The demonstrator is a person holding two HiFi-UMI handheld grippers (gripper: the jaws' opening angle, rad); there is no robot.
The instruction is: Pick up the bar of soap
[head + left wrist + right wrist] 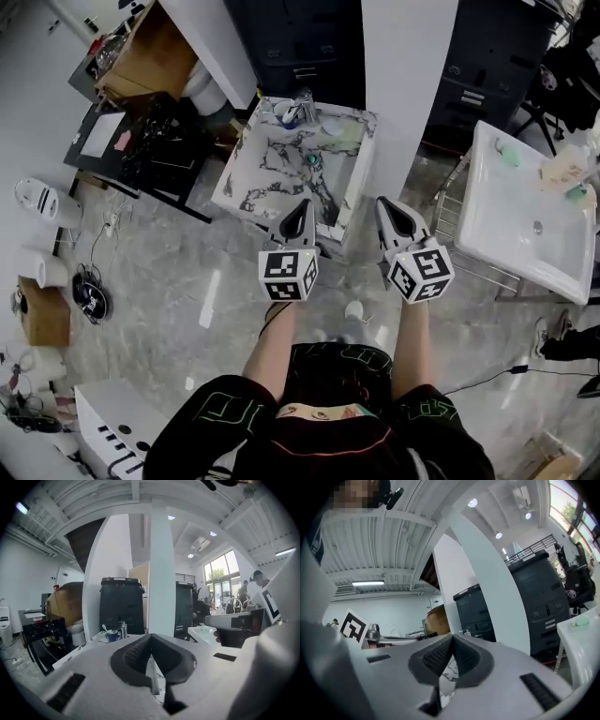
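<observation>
A small pale green bar, seemingly the soap (509, 155), lies on the back corner of a white washbasin (506, 244) at the right; it also shows as the green bar (582, 619) and the green bar (205, 629). A marble-patterned basin (258, 164) stands straight ahead. My left gripper (305, 208) and right gripper (382, 204) are held side by side over the floor just short of the marble basin's near edge. Both are pointed forward and well apart from the green bar. The left gripper (151, 637) is shut with nothing in it, and so is the right gripper (452, 637).
A faucet and a cup with toothbrushes (292, 112) stand at the marble basin's back. A white pillar (403, 66) rises between the two basins, with dark cabinets (487, 66) behind. A bottle (564, 172) sits on the white basin. A black table (141, 150) is at the left.
</observation>
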